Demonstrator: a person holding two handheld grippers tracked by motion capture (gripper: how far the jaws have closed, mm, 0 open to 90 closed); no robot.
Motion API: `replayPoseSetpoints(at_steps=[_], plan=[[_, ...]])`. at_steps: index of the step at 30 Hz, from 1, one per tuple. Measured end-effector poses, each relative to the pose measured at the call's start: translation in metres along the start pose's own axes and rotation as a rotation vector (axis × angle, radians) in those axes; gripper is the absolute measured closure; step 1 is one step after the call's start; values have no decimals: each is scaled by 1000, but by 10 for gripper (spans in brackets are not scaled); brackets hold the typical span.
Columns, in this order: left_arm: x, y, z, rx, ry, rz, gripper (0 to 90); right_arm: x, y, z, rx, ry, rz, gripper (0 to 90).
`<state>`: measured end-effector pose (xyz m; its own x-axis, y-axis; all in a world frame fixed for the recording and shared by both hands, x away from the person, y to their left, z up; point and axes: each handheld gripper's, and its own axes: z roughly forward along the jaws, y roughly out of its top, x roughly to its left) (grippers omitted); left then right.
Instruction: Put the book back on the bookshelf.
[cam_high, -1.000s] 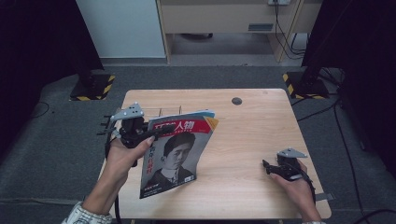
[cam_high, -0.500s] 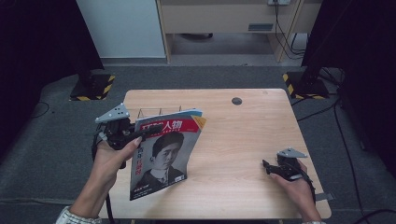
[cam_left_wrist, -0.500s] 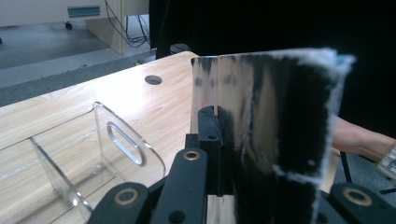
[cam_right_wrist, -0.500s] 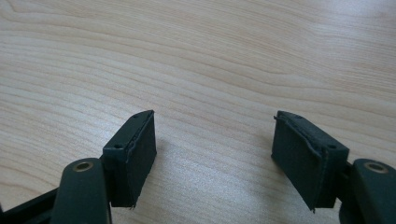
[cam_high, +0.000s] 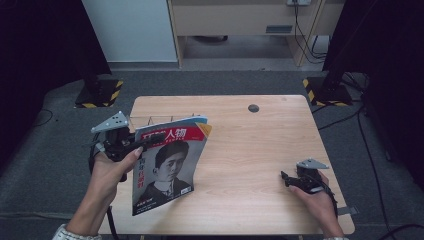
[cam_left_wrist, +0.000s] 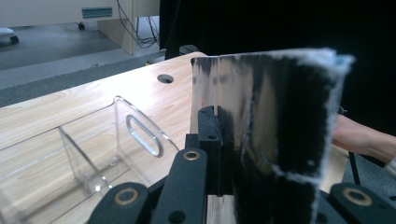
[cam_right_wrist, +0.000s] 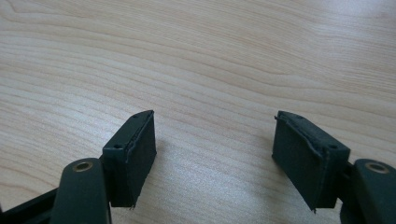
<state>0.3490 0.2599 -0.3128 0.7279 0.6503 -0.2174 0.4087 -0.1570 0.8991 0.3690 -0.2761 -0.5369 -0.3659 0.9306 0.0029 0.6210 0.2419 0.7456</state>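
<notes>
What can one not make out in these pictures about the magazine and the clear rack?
- Magazine: in the left gripper view its cover is a blurred glare, too close to read.
- Clear rack: in the high view the magazine hides most of it; wire-like tops show behind.
- Left tool: its far jaw is hidden behind the magazine in the left gripper view.
- Small cover text: too small in the high view.

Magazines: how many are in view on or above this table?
1. The magazine is clamped in the left gripper, lifted over the table's left side beside the clear acrylic rack; none visible inside it.
</notes>
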Motion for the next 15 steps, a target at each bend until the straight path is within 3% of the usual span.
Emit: replayPoseSetpoints(at_steps=[15], plan=[[14, -4, -26, -22, 47, -20, 865, 0, 0, 0, -2, -2, 2, 303]])
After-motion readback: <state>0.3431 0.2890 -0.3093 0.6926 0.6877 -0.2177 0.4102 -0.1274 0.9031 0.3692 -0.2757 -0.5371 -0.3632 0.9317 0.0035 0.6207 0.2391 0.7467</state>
